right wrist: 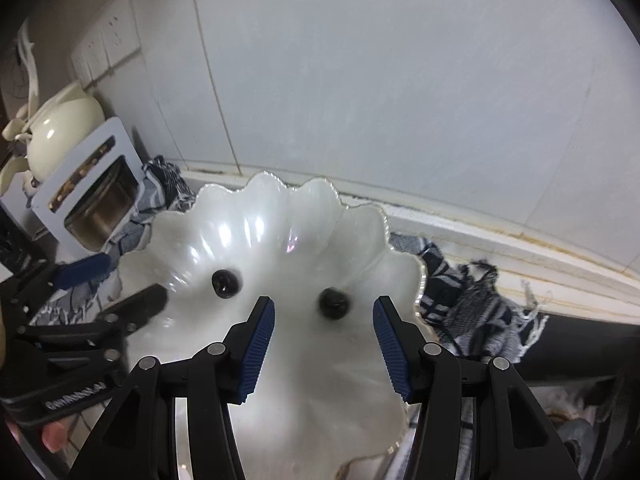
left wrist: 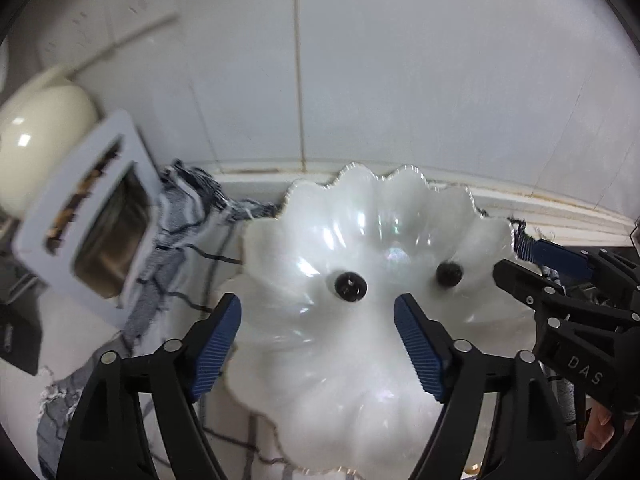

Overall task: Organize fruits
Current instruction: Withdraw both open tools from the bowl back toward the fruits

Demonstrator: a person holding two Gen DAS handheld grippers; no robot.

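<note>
Where both dark round fruits (left wrist: 351, 287) rest, the bowl (left wrist: 360, 380) gleams pearly white.

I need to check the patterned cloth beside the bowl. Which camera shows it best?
The right wrist view: the dark-and-white cloth lies sharp and frayed right of the scalloped bowl, with more by the toaster. The left wrist view shows cloth left of the bowl, blurred, and only a scrap at right.
</note>
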